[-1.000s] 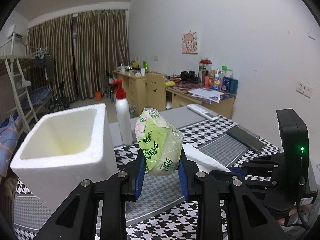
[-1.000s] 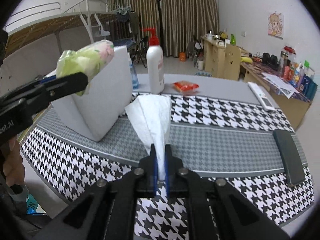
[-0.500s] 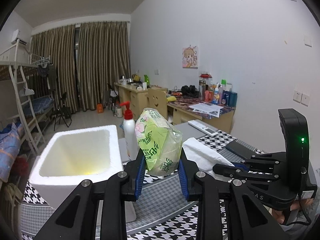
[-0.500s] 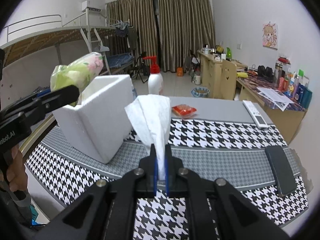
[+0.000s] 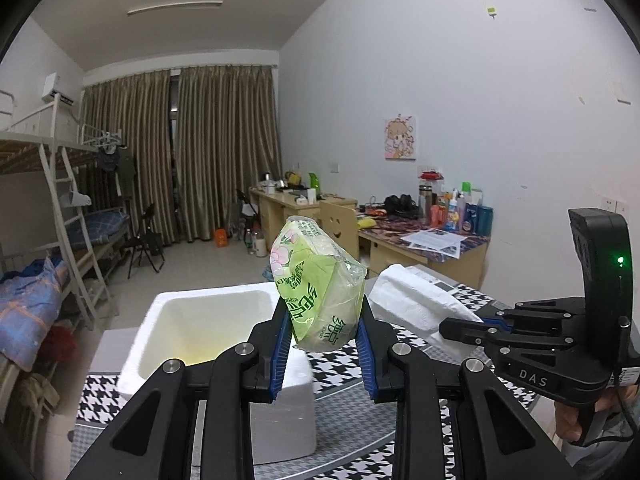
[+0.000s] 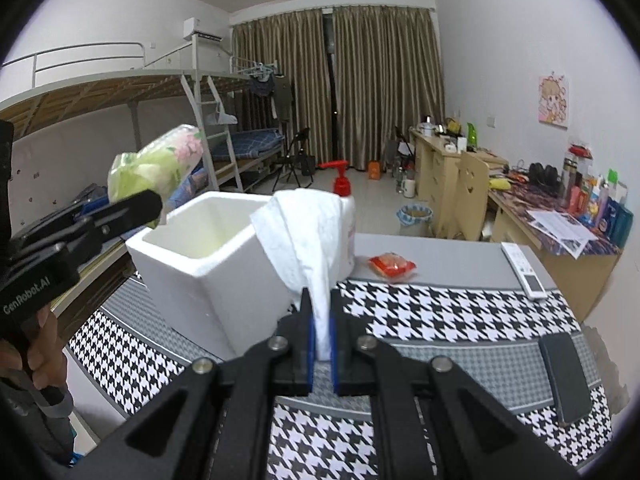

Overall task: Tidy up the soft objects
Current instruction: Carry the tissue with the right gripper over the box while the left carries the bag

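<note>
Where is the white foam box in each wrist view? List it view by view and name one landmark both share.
Left wrist: the white foam box sits lower left of centre, behind the left gripper and its green tissue pack.
Right wrist: the box sits left of centre, beside the white tissue.
Shared landmark: the cartoon picture on the wall.
</note>
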Tool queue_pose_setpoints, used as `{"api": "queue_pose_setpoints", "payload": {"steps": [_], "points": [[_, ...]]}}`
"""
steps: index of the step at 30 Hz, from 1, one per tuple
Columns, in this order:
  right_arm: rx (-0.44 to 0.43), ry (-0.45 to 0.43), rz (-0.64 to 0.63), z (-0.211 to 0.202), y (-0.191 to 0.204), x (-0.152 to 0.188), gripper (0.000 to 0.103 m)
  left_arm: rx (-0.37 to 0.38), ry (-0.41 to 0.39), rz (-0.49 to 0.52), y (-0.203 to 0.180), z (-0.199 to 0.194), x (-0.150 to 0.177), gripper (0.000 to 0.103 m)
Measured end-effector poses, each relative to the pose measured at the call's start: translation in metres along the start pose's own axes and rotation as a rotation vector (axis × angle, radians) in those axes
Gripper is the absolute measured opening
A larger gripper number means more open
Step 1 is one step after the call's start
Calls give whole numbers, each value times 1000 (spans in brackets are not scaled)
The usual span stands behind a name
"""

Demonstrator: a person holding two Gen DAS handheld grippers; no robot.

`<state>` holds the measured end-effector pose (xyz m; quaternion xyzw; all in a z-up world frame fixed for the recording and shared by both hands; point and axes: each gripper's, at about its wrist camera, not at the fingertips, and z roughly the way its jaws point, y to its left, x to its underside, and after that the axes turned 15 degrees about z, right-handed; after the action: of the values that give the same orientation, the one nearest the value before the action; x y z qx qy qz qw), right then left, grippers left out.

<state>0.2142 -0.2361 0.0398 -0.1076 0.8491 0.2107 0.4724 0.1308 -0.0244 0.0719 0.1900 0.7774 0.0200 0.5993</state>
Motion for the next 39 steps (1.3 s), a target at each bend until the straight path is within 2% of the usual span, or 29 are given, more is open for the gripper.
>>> {"api": "queue_pose_setpoints", "payload": {"steps": [17, 39], "points": [[-93, 3, -55, 18, 43, -11, 8, -153, 24, -59, 37, -14, 14, 32], [-165, 96, -83, 70, 93, -27, 8, -313, 52, -106, 83, -40, 40, 32]]}}
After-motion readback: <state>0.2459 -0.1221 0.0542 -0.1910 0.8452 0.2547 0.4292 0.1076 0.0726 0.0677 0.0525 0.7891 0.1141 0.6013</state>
